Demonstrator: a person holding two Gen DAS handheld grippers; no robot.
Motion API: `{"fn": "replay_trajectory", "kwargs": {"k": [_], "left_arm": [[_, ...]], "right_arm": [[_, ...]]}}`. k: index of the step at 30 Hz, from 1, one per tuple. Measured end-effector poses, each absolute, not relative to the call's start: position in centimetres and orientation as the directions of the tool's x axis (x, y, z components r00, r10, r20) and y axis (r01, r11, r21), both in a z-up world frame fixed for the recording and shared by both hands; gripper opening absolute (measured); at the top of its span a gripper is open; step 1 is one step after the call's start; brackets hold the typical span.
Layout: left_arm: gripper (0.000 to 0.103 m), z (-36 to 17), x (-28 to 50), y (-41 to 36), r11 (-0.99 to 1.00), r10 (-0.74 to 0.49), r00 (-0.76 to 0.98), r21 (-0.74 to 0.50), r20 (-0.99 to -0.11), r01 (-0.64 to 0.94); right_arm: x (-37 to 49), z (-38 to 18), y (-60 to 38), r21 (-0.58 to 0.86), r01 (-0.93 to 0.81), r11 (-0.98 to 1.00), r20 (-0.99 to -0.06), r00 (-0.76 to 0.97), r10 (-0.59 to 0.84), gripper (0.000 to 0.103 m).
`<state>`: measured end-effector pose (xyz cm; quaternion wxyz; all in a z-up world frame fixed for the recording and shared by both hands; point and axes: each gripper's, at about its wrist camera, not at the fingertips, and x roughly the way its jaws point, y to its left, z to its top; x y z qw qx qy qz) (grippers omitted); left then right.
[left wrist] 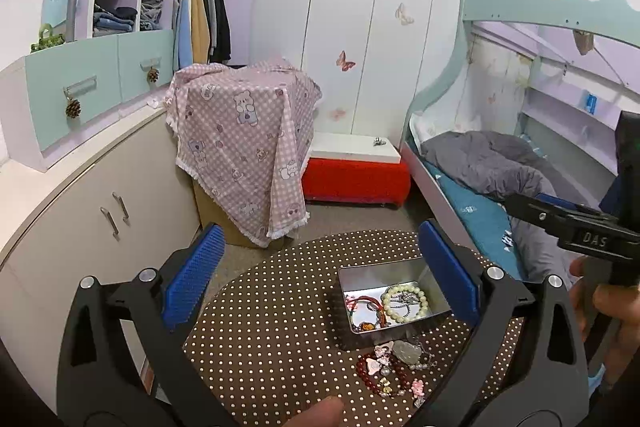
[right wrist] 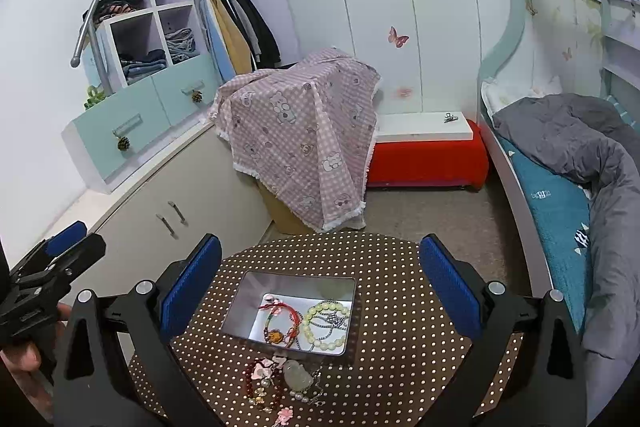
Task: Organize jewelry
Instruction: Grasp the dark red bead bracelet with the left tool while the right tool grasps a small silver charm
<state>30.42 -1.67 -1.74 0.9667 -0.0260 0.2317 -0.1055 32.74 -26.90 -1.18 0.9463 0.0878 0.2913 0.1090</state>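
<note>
A silver metal tin (left wrist: 434, 281) (right wrist: 248, 291) stands on a round brown polka-dot table (left wrist: 280, 327) (right wrist: 380, 367). Inside lie a pale bead bracelet (left wrist: 405, 303) (right wrist: 320, 327), a red cord bracelet (left wrist: 366, 303) (right wrist: 282, 319) and a chain. A heap of loose jewelry (left wrist: 394, 371) (right wrist: 280, 383), with dark red beads and a pale stone pendant, lies on the table just in front of the tin. My left gripper (left wrist: 320, 271) is open and empty above the table. My right gripper (right wrist: 320, 283) is open and empty above the tin.
A cloth-covered box (left wrist: 244, 143) (right wrist: 304, 139) and a red bench (left wrist: 356, 179) (right wrist: 428, 159) stand beyond the table. A low cabinet (left wrist: 92, 211) (right wrist: 160, 199) runs along the left. A bunk bed (left wrist: 500, 179) (right wrist: 568, 187) is on the right.
</note>
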Motion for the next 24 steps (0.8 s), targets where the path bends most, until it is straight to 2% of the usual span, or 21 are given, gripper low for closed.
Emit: {"fn": "replay_trajectory", "kwargs": {"k": [11,24], "left_arm": [[0.096,-1.9,27.6,-1.7,0.981,-0.196,0.885,-0.087,-0.423,0.175],[0.096,-4.1,24.9,-0.8,0.984,-0.179,0.874,-0.096,-0.452,0.152]], "right_arm": [[29.6,-0.5,-26.5,0.204,-0.178,0.963,-0.511,0.819,0.260,0.095],[25.8,-0.7,-25.9,0.183,-0.187,0.965,-0.493,0.832,0.255,0.095]]}}
